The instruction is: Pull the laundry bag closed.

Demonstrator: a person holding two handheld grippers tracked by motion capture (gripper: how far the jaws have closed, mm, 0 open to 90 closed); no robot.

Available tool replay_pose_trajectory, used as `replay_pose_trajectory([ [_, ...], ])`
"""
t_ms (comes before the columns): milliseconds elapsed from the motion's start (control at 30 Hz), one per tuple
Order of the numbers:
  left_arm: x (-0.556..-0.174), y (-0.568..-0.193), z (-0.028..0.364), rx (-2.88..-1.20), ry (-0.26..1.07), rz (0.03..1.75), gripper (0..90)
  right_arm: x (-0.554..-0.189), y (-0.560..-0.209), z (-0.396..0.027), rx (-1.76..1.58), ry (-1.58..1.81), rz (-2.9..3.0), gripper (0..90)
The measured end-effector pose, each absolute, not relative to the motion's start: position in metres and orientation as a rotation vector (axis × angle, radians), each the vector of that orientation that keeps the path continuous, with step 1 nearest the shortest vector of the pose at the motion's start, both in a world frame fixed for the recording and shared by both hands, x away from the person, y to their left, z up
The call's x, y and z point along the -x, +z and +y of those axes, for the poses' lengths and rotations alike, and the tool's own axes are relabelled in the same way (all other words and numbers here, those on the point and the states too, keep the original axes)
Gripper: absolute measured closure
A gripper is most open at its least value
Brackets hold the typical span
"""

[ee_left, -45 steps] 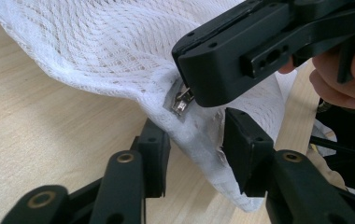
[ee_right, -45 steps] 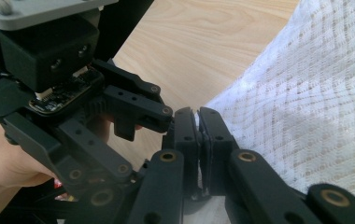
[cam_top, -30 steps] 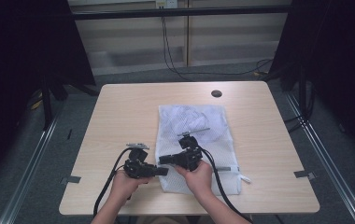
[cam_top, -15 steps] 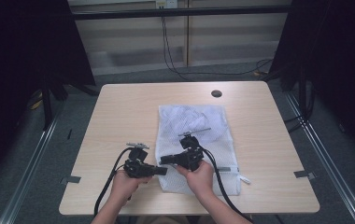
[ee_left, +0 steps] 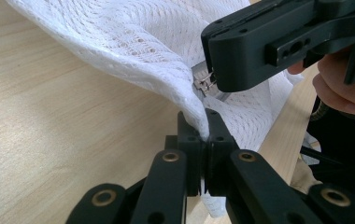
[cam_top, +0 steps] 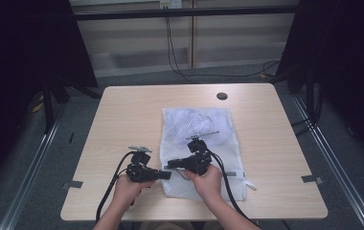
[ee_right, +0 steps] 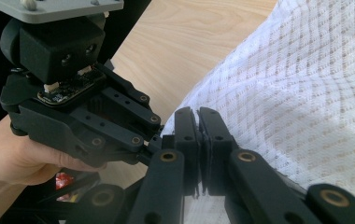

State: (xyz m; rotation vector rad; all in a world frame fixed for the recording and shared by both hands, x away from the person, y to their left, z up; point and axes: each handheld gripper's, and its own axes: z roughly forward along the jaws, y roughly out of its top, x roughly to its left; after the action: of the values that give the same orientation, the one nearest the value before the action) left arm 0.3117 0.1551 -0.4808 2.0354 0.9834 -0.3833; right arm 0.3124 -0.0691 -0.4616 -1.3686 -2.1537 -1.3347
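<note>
Tongs, left [ee_left: 207,128]: just clenched on white mesh laundry bag [cam_top: 204,139] edge; right tongs [ee_right: 198,126] clenched alongside, near zipper; ready for opening.

The left gripper [cam_top: 163,175] is matt black plastic, built of flat jointed bars pinned with brass-coloured rivets, and ends in two blocky black jaws. A small grey plate [cam_top: 140,149] sits on top of it, and a thick black cable [cam_top: 110,184] trails off its back. The right gripper [cam_top: 173,164] has the same black bars, rivets and blocky jaws, with its own grey plate [cam_top: 202,135] and black cable [cam_top: 228,182]. In the right gripper view the left gripper's body shows a small circuit board [ee_right: 66,91] with white connectors and round screw holes. The person's forearms [cam_top: 230,215] are bare, with no sleeves.
</note>
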Motion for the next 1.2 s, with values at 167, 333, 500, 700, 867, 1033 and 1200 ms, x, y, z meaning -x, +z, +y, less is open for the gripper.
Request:
replay_pose_trajectory([
  [167,-0.312,-0.48,0.156,-2.029,-0.382,0.985,88.0,-0.313,-0.462,-0.071,1.373,-1.332,-2.158,87.3],
  [333,-0.312,-0.48,0.156,-2.027,-0.381,0.985,87.9,-0.312,-0.462,-0.073,1.372,-1.334,-2.157,87.3],
  [500,-0.312,-0.48,0.156,-2.025,-0.385,0.984,87.9,-0.312,-0.462,-0.073,1.374,-1.33,-2.15,87.3],
  [700,-0.311,-0.48,0.156,-2.016,-0.383,0.995,87.9,-0.312,-0.462,-0.074,1.371,-1.332,-2.151,87.3],
  [867,-0.312,-0.479,0.158,-2.015,-0.394,0.986,88.1,-0.312,-0.463,-0.076,1.383,-1.329,-2.151,87.3],
  [1033,-0.313,-0.479,0.16,-2.009,-0.392,0.988,88.1,-0.314,-0.467,-0.086,1.41,-1.325,-2.133,87.3],
  [1200,-0.312,-0.479,0.159,-2.005,-0.389,0.993,88.0,-0.313,-0.466,-0.088,1.4,-1.328,-2.139,87.3],
])
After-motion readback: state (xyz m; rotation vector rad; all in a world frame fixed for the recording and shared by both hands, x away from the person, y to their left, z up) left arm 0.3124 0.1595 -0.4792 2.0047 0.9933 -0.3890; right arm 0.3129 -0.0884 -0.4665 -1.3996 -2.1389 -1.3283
